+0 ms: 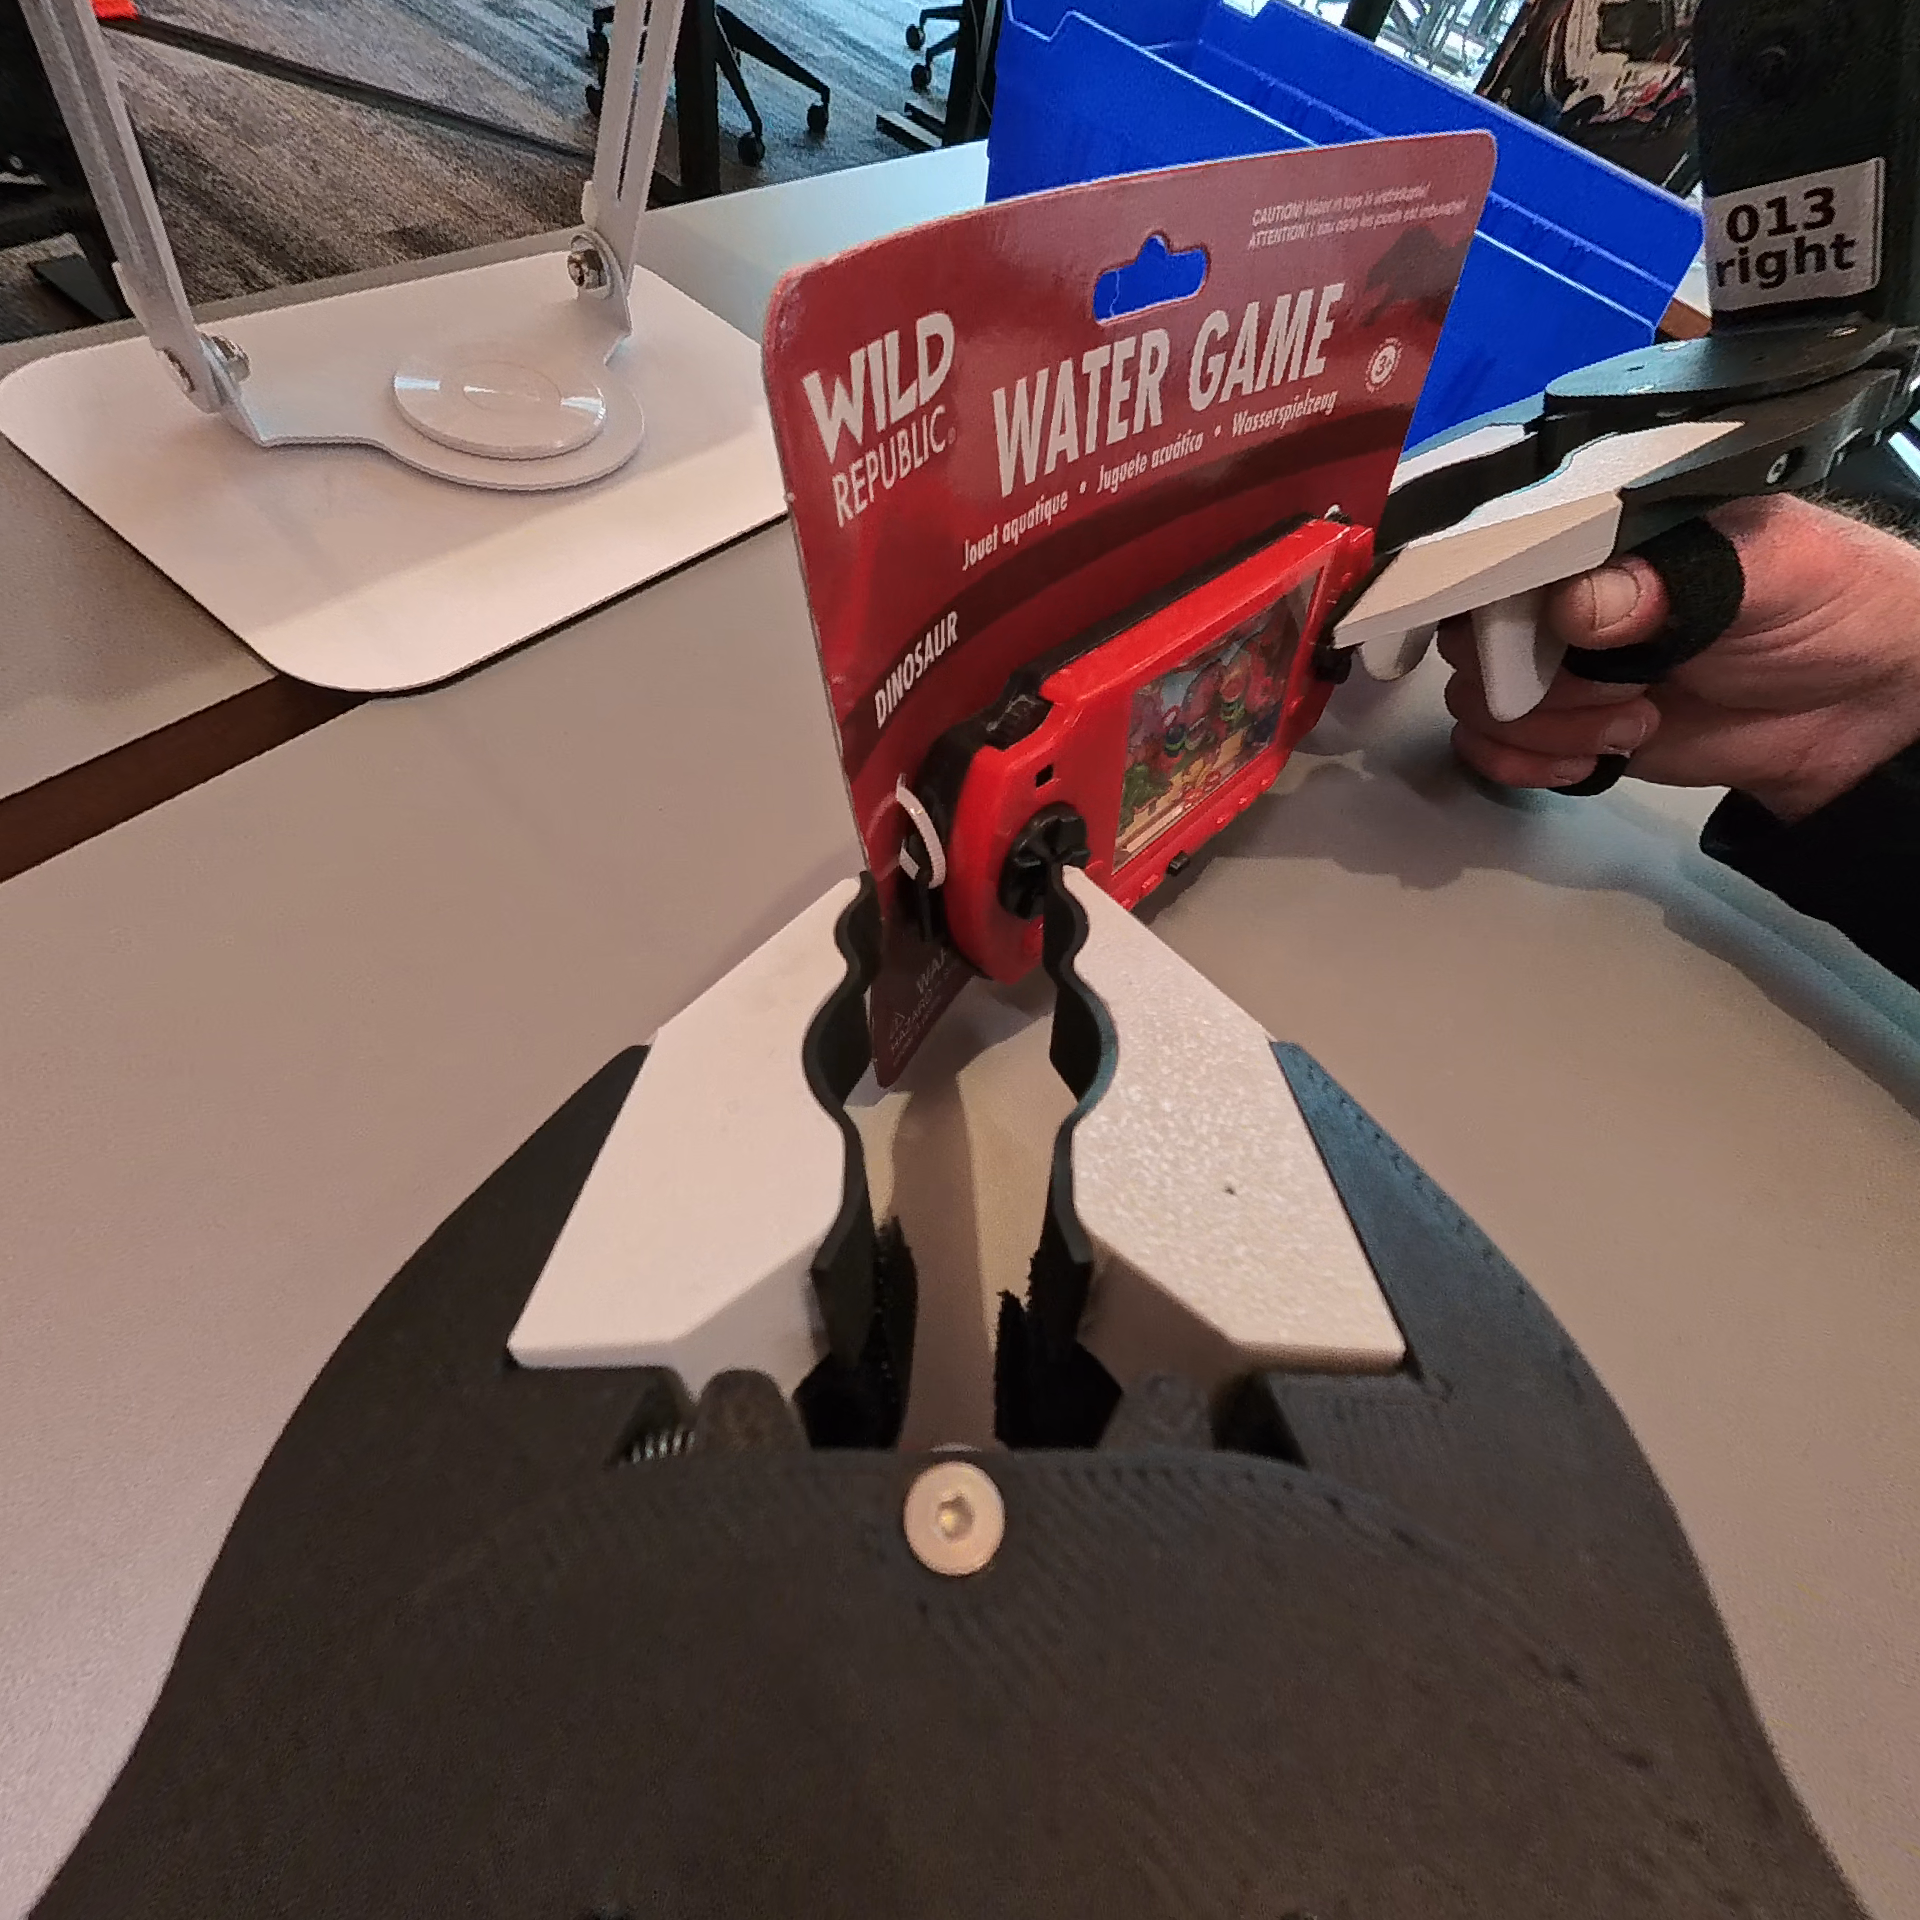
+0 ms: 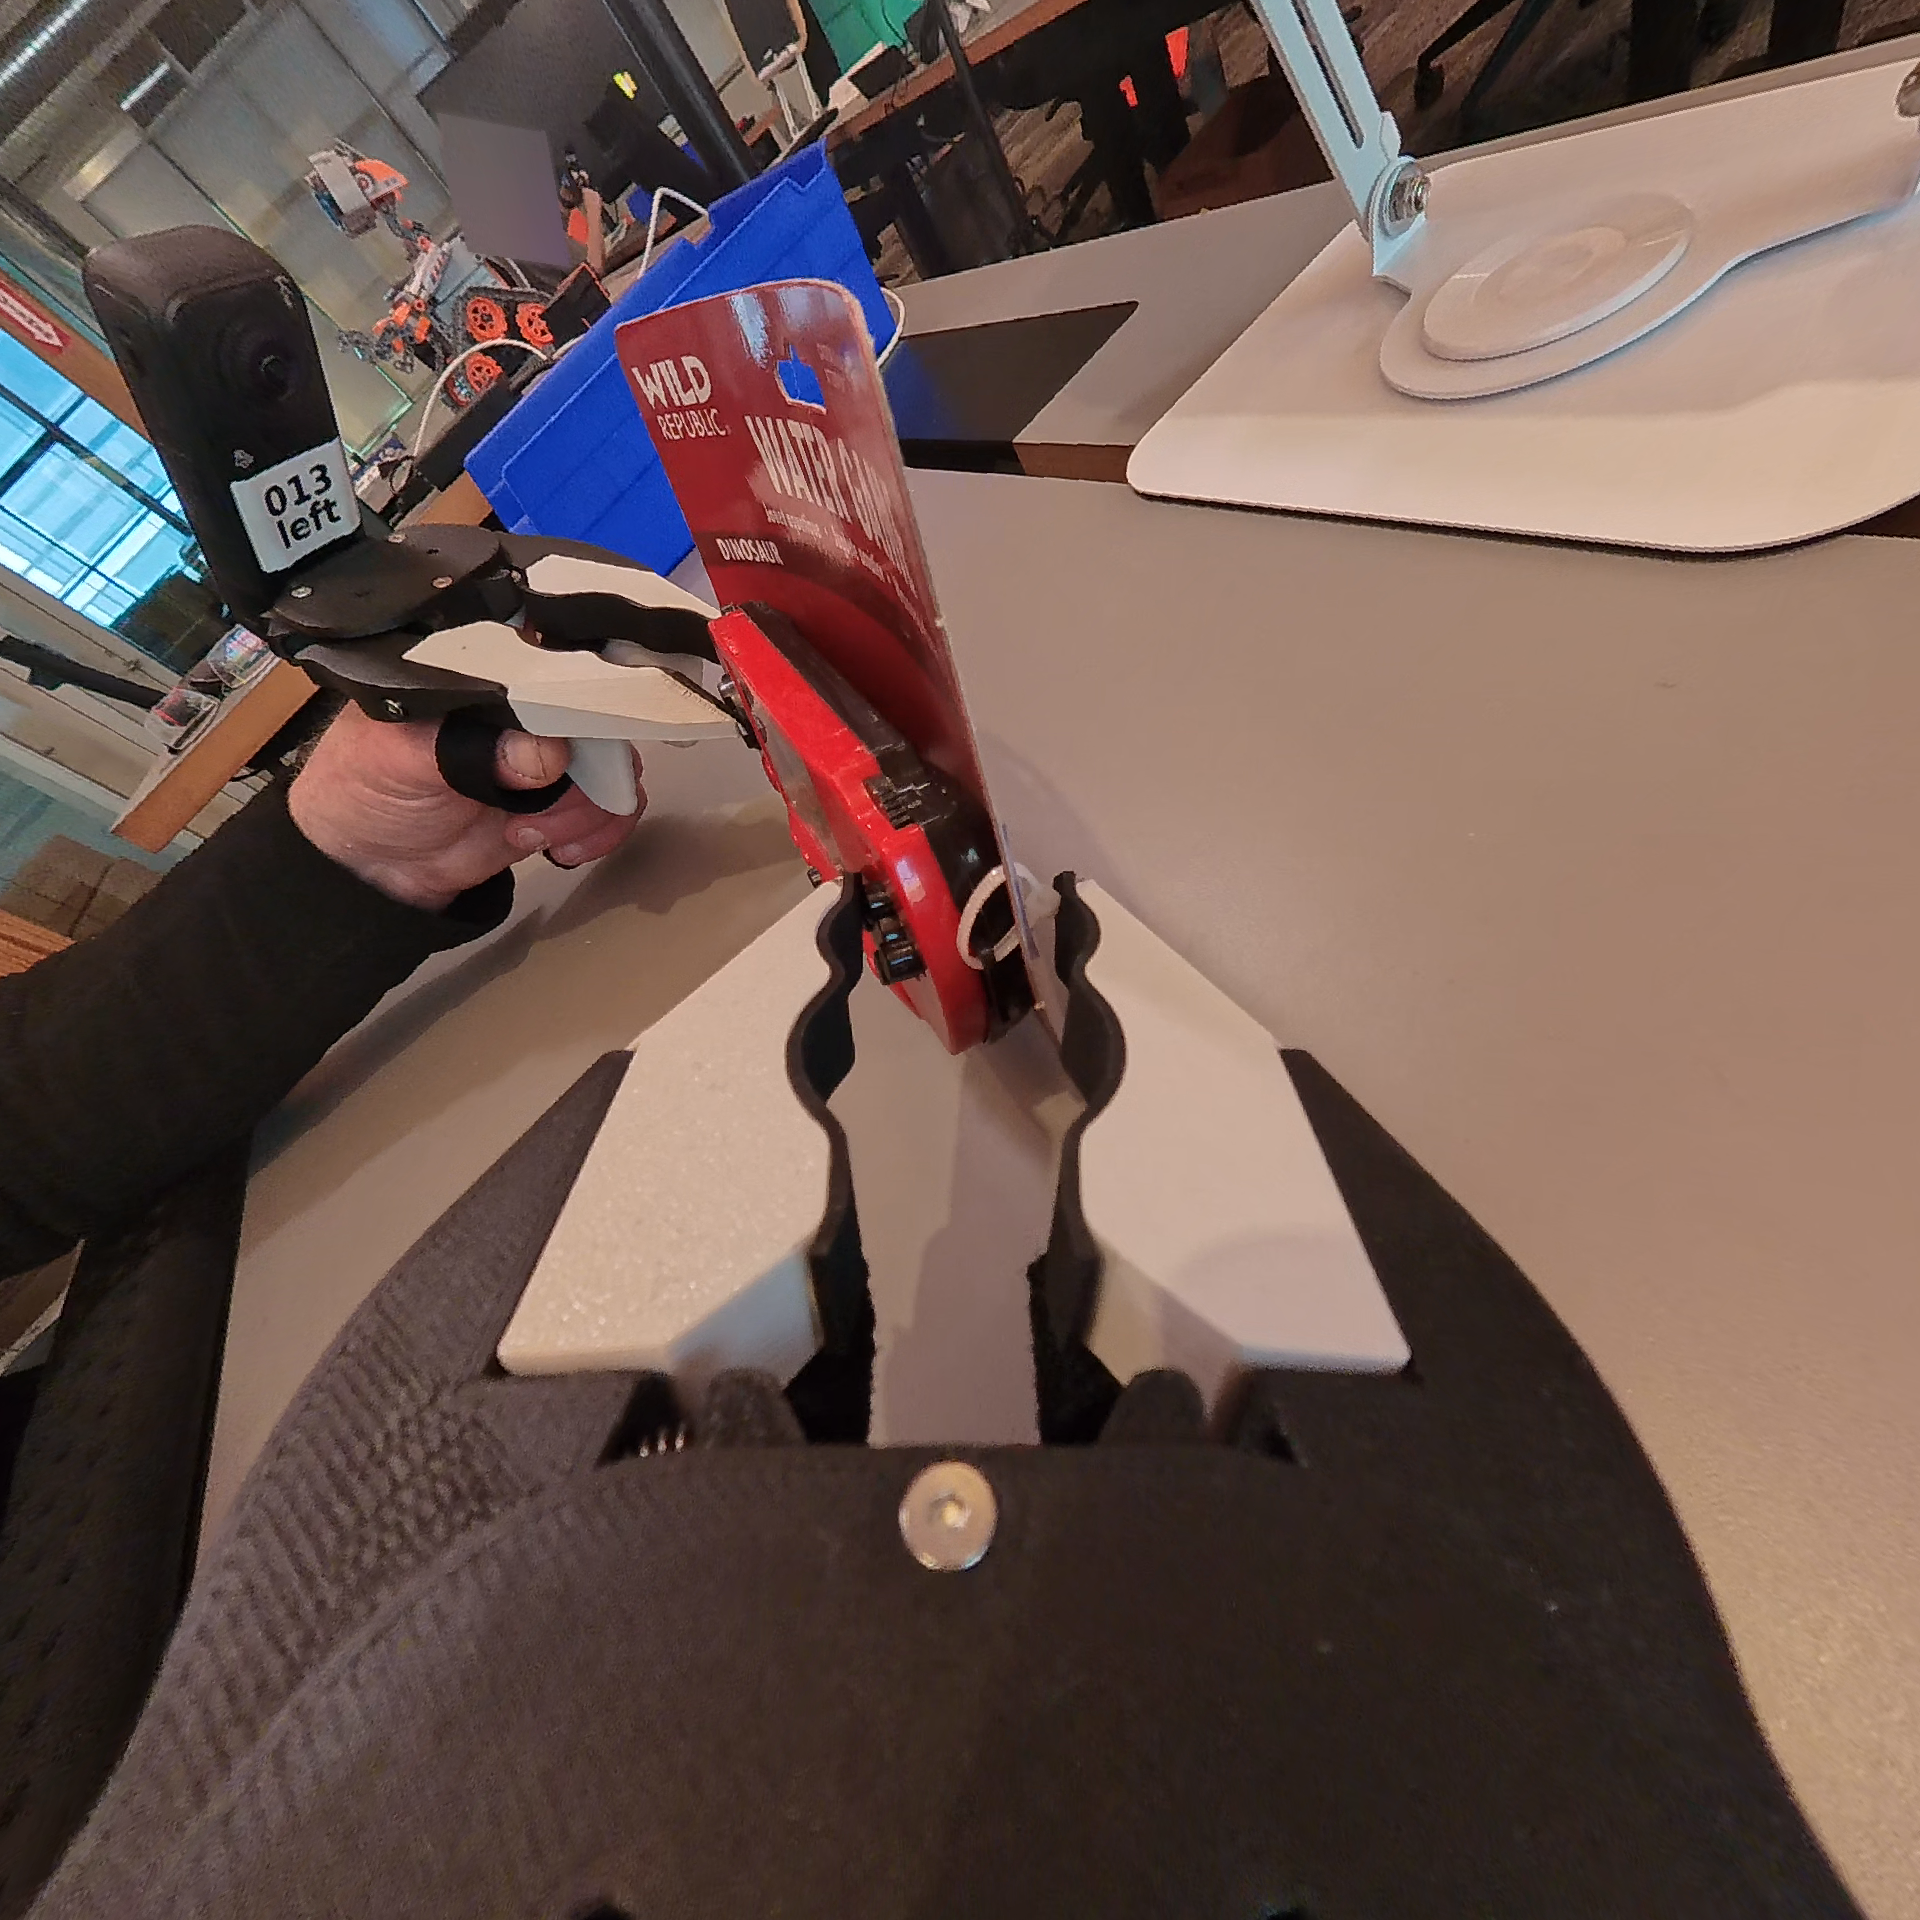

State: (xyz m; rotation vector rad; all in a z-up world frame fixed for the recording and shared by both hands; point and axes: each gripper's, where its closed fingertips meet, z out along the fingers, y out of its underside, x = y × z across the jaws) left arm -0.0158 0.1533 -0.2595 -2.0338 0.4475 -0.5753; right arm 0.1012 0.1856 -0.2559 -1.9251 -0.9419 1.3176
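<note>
A red handheld toy game [image 1: 1184, 727] is tied with a white zip tie to a tall red backing card [image 1: 1091, 416] and stands upright just over the grey table [image 1: 468, 1018]. My left gripper [image 1: 966, 894] is shut on the toy's near end, one finger behind the card and one on the black knob. My right gripper [image 1: 1340, 634] clamps the far end. In the right wrist view, my right gripper [image 2: 951, 904] is shut on the toy [image 2: 831, 748] and card edge, and the left gripper [image 2: 717, 675] holds the opposite end.
A blue plastic bin [image 1: 1351, 135] stands behind the card, also in the right wrist view [image 2: 623, 457]. A white stand with a flat base plate [image 1: 416, 540] sits at the back of the table [image 2: 1455, 436]. A person's hands [image 1: 1714, 665] [image 2: 416, 810] hold the grippers.
</note>
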